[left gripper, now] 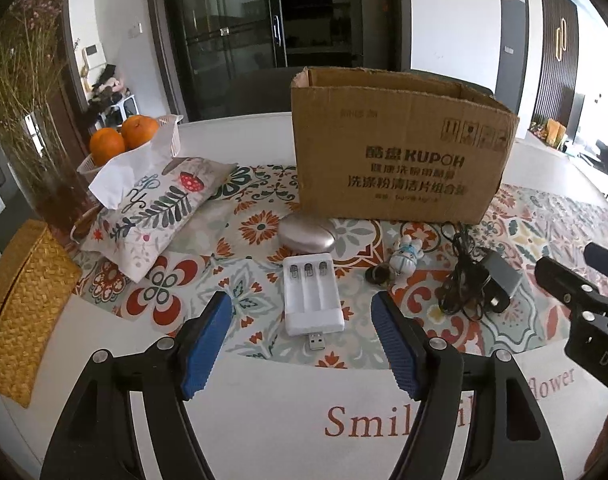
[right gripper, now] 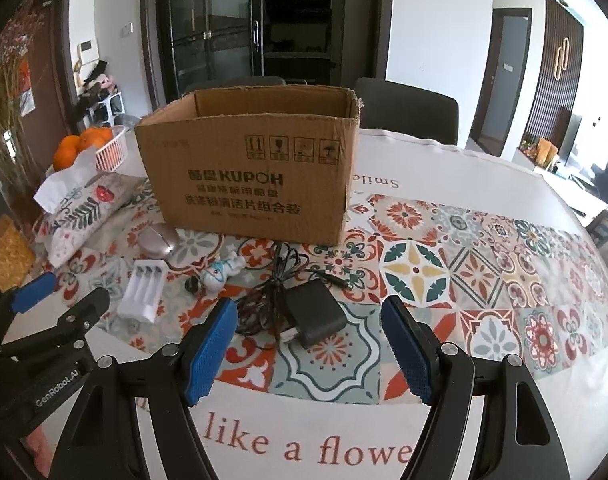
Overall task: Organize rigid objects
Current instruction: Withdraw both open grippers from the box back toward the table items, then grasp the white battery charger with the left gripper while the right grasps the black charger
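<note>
An open cardboard box stands on the patterned tablecloth; it also shows in the right wrist view. In front of it lie a white battery charger, a silver oval case, a small white-and-blue figurine, a small dark object, and a black power adapter with a tangled cord. My left gripper is open, just short of the charger. My right gripper is open, just short of the adapter.
A floral tissue pouch lies at the left, with a basket of oranges behind it. A woven yellow box and a vase of dried flowers stand at the far left. A dark chair sits behind the table.
</note>
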Tool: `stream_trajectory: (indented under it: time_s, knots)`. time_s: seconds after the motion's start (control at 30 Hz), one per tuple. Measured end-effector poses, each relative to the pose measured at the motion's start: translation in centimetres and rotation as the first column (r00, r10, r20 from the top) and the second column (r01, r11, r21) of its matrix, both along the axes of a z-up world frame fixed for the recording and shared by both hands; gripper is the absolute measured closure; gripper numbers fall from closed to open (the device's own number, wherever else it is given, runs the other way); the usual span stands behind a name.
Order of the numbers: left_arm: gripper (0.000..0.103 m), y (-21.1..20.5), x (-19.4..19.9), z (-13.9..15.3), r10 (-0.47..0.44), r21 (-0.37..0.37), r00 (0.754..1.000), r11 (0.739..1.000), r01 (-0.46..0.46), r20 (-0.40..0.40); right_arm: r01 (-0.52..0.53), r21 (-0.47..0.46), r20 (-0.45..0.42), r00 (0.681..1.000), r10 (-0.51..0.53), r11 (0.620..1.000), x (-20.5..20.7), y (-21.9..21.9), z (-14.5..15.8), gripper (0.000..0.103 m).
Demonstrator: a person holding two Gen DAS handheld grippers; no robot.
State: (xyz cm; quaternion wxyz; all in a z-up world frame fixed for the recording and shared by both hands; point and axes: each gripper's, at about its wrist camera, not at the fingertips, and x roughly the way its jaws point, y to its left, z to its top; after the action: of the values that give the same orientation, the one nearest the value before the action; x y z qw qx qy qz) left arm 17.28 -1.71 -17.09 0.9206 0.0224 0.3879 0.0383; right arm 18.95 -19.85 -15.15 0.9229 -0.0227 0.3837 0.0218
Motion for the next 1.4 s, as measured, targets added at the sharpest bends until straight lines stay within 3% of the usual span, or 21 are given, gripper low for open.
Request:
stream_trajectory:
  time_s: [0.5, 1.03, 1.4]
  knots:
    - [0.031, -0.8, 3.0, -3.6, 0.042, 0.016, 0.996, 0.999, -0.041, -0.076, -0.023, 0.023, -0.074, 0.997, 0.025, 0.999, 3.1, -0.8, -4.1, 0.027]
    - [0.032, -0.9, 5.5, -5.9, 0.074, 0.061, 0.993, 0.996, -0.068, -0.088, -0.033, 0.002, -0.125, 0.992, 0.033, 0.999, 5.4, -1.2, -6.9, 0.029]
    - [0.048, 0.5, 7.1, -7.5, 0.070, 0.011, 0.989, 0.998, -0.069, -0.128, -0.054, -0.010, -0.125, 0.991, 0.053, 0.998, 6.5, -0.2, -7.4, 0.034]
